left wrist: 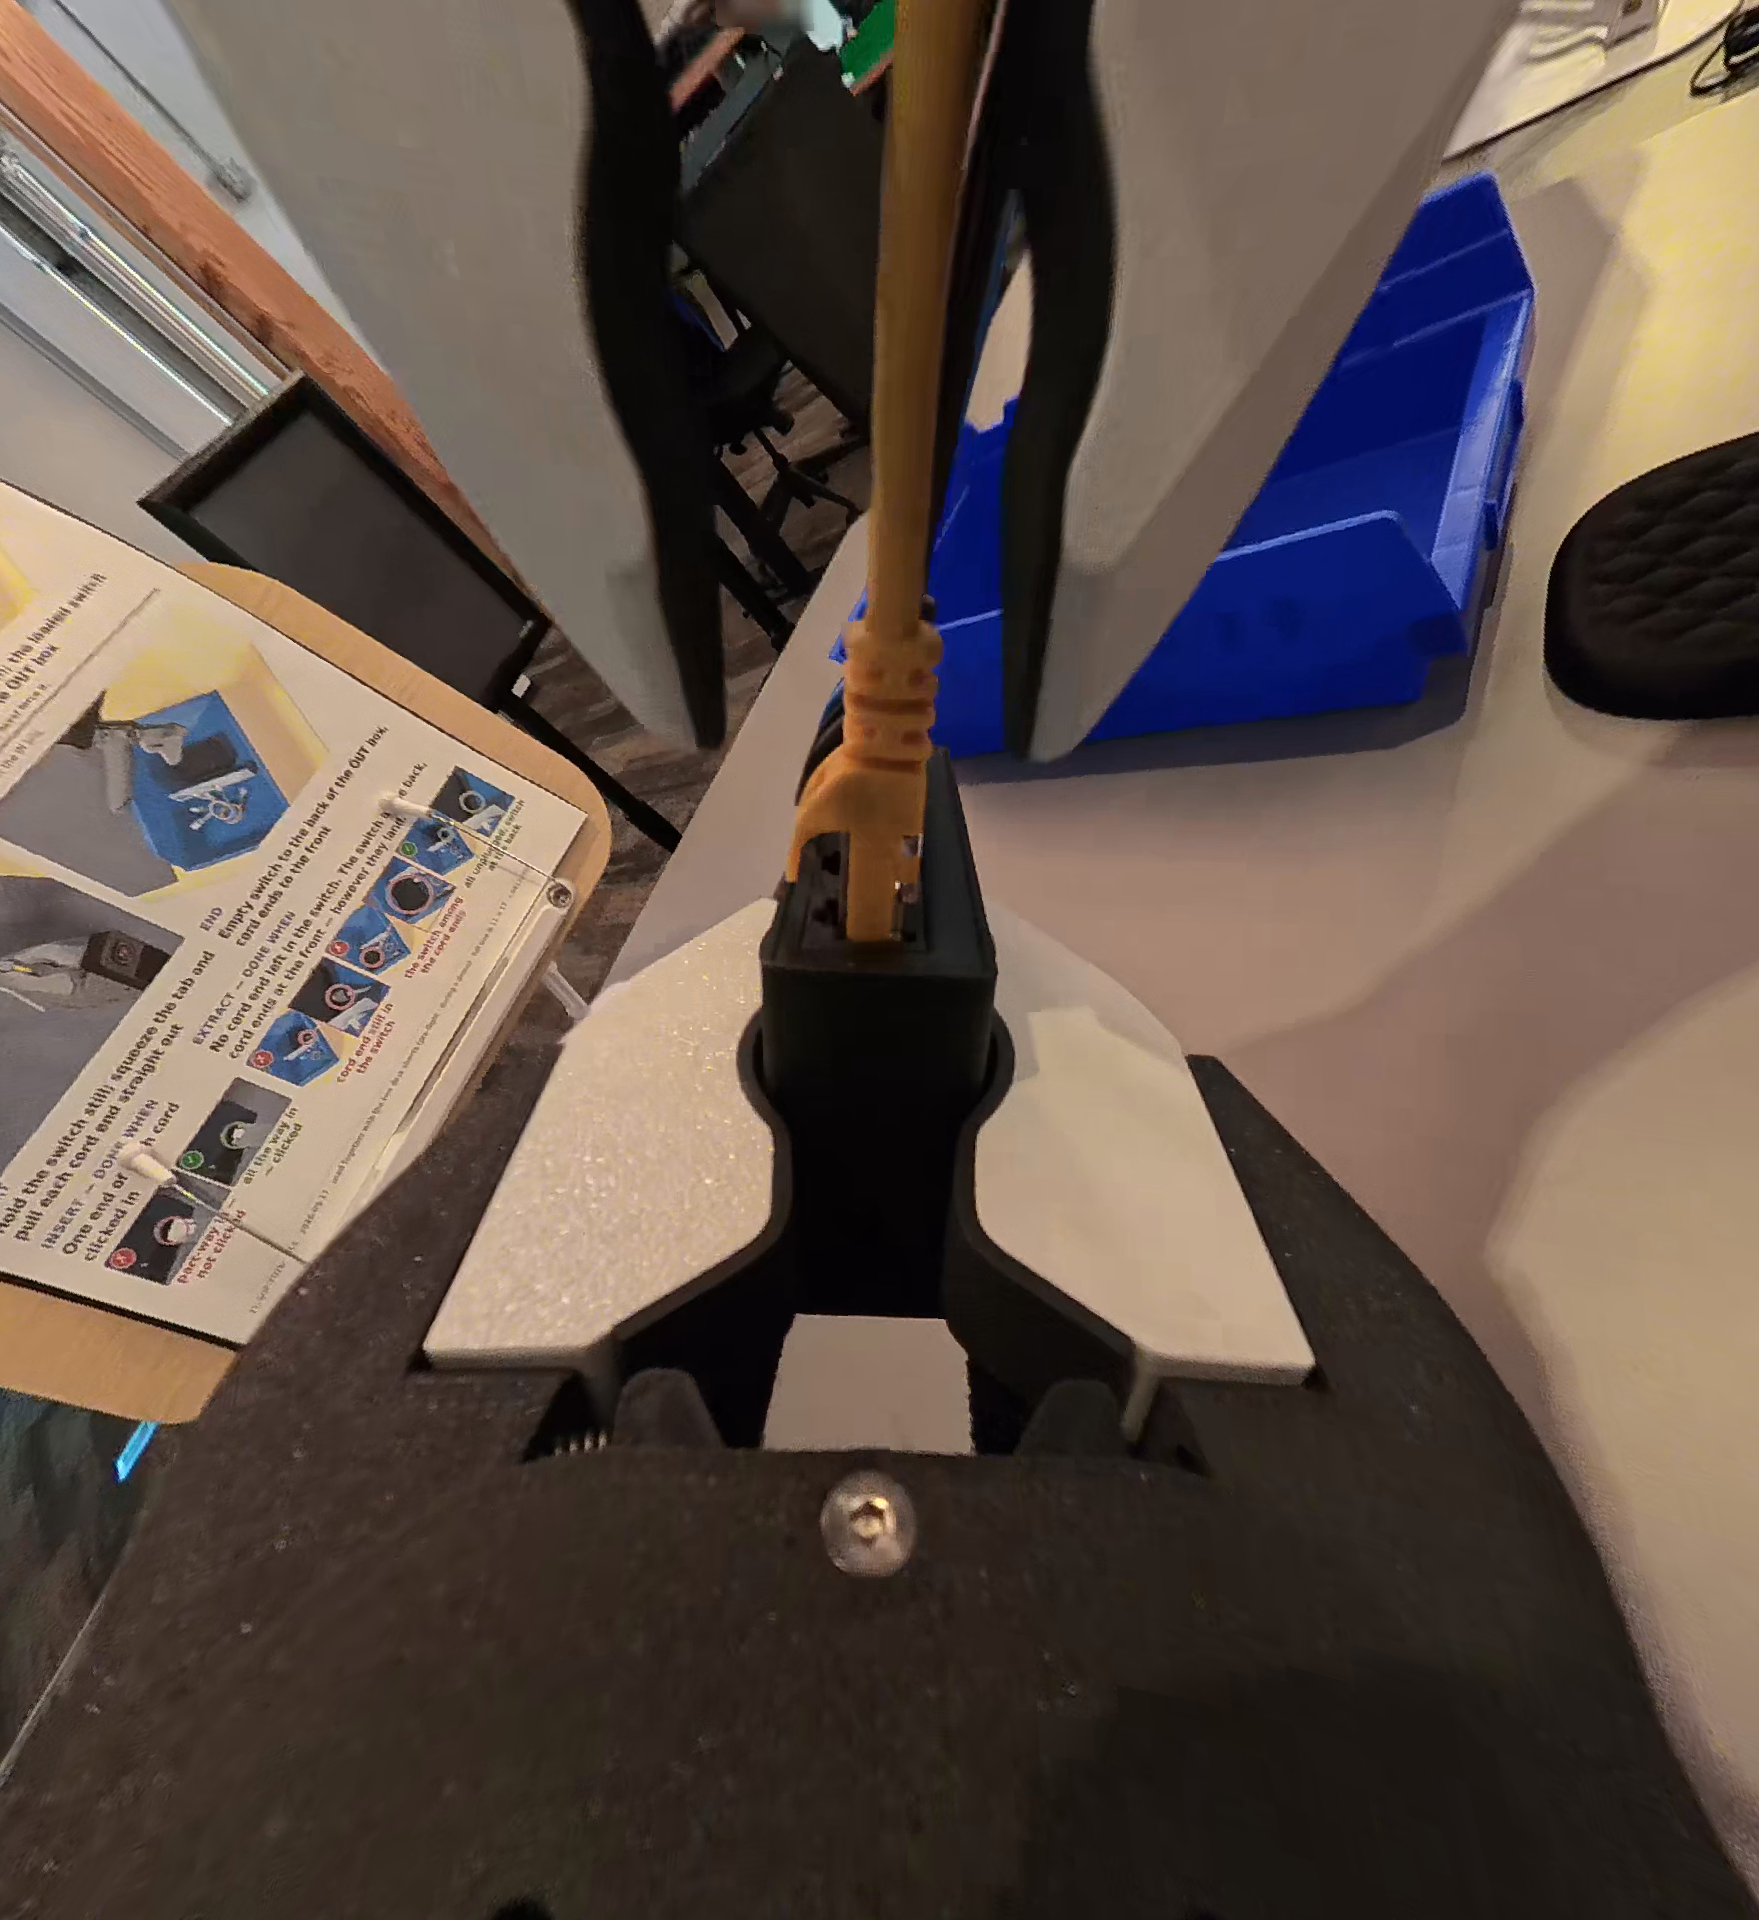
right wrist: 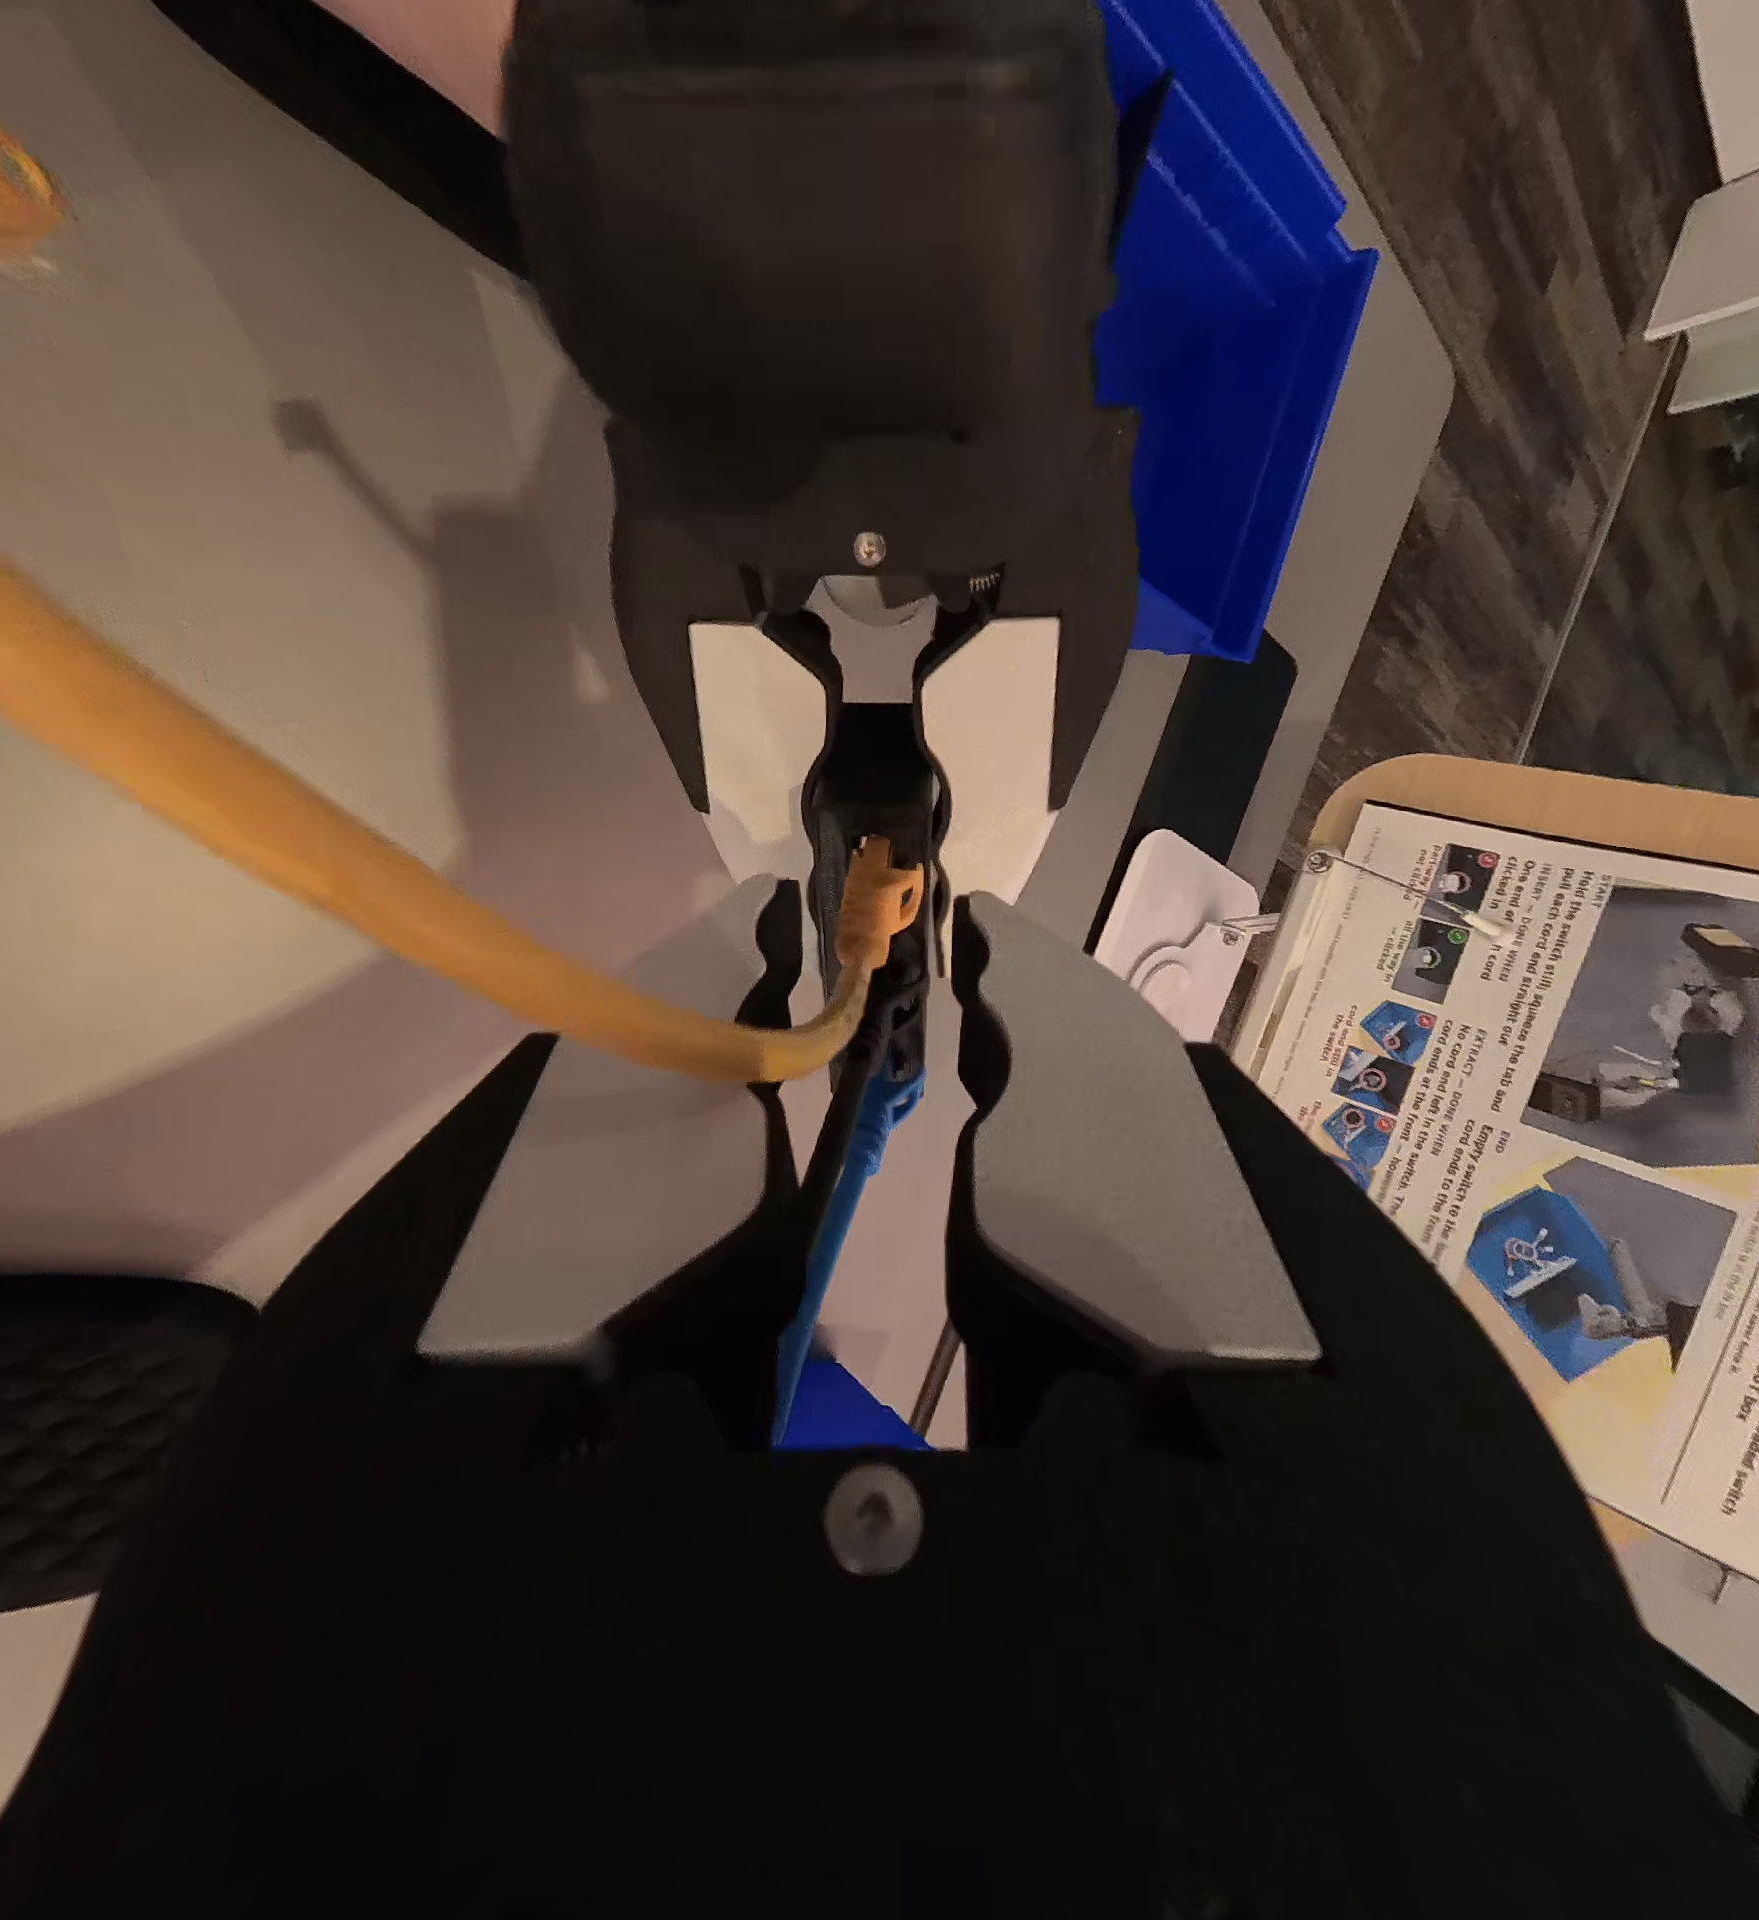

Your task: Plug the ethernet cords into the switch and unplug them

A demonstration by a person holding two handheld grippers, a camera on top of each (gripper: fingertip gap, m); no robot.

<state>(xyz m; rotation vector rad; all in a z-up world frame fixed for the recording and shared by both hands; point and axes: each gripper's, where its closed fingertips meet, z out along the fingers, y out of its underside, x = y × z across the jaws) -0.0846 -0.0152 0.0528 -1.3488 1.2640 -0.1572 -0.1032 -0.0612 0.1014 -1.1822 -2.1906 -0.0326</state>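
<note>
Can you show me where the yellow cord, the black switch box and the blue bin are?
yellow cord (left wrist: 890, 727): left wrist view, on its ribbed boot above the plug.
black switch box (left wrist: 877, 1003): left wrist view, on its near end face.
blue bin (left wrist: 1374, 499): left wrist view, on its side wall.

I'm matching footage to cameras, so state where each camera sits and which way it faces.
Left wrist: on the left gripper, facing along its fingers, shut on the black switch with the yellow cord plugged in; right gripper beyond.
Right wrist: on the right gripper, open around a blue cord, facing the left gripper head-on.
Shared: switch, yellow cord, blue bin, instruction sheet.
</note>
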